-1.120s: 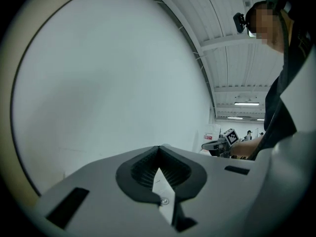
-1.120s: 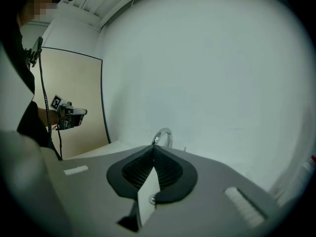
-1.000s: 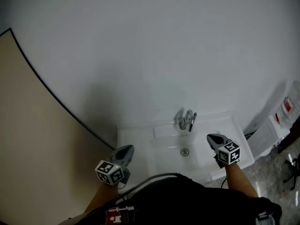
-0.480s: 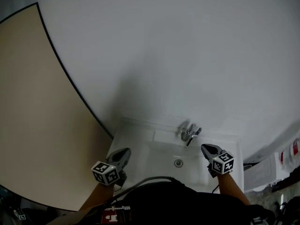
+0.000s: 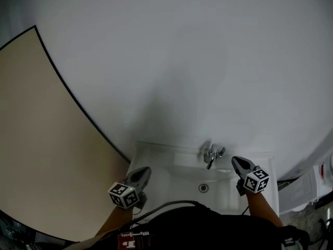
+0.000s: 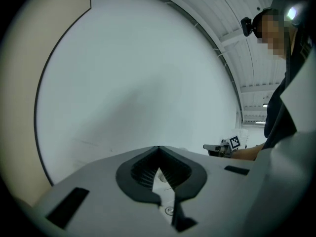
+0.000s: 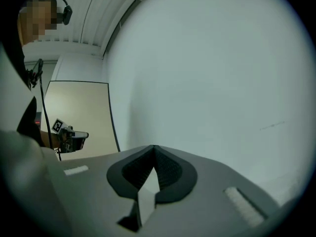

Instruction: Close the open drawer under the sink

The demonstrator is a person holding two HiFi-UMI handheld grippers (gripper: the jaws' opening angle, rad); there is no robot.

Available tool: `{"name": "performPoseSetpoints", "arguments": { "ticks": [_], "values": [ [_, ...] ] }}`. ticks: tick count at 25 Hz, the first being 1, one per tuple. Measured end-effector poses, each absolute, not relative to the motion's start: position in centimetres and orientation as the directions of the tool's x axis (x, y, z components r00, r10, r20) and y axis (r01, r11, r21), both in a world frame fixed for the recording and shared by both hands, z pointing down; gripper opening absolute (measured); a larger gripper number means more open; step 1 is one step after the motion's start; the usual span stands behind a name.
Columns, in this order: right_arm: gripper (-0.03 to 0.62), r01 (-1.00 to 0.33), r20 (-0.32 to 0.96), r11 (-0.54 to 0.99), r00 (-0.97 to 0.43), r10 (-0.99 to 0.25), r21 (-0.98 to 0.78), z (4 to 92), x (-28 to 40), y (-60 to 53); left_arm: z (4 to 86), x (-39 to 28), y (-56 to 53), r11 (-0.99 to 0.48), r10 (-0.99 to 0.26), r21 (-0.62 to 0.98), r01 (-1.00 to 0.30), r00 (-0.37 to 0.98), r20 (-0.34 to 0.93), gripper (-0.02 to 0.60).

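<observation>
So, what do your screens show at the sink?

From the head view I see a white sink (image 5: 156,158) at the lower middle of the frame. It has a chrome faucet (image 5: 212,154) at its back edge and a round drain (image 5: 203,188) in the basin. A plain white wall (image 5: 182,61) fills the upper frame, and a beige panel (image 5: 41,139) with a dark edge curves down the left side.

And the grippers?

I have the left gripper (image 5: 144,171) at the sink's left edge and the right gripper (image 5: 237,162) over its right side, just right of the faucet. The two are well apart from each other. In each gripper's own view the dark pads meet at the tips with nothing between them, so both are closed and empty, facing the wall.

Where is the drawer?

I cannot make out the drawer in any view. The person's dark clothing (image 5: 197,223) covers the bottom of the head view, just below the sink's front edge
</observation>
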State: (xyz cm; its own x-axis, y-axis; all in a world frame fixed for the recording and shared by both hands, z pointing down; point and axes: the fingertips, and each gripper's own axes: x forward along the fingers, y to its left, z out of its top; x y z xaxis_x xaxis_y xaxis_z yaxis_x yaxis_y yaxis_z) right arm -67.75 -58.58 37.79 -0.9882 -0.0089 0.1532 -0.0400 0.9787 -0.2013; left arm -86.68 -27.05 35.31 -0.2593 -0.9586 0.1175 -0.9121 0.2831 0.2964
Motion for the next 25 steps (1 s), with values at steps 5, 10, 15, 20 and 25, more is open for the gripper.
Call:
{"name": "performPoseSetpoints", "arguments": {
  "ticks": [5,10,15,20,25],
  "values": [
    [-0.001,-0.082,0.192,0.978,-0.980,-0.045,-0.190,39.0,-68.2,-58.6,36.1,-87.7,-27.1,0.265,-0.963,0.313,-0.912,-0.236,0.127,0.000],
    [-0.001,-0.089,0.210,0.983,-0.976,-0.054,-0.160,39.0,-68.2,-58.0,37.2,-87.8,-27.3,0.245,-0.968,0.336,-0.909,-0.212,0.133,0.000],
    [-0.002,-0.100,0.227,0.984,-0.972,-0.064,-0.148,39.1,-67.9,-58.0,37.4,-88.0,-27.6,0.238,-0.970,0.339,-0.910,-0.203,0.137,0.000],
    [-0.002,-0.104,0.230,0.984,-0.971,-0.070,-0.142,38.9,-67.4,-58.3,37.3,-87.4,-28.5,0.215,-0.974,0.347,-0.913,-0.177,0.139,0.000],
    [-0.002,-0.115,0.231,0.983,-0.970,-0.081,-0.140,39.0,-66.8,-58.4,37.7,-86.9,-28.8,0.201,-0.976,0.348,-0.916,-0.159,0.146,0.000]
  ]
}}
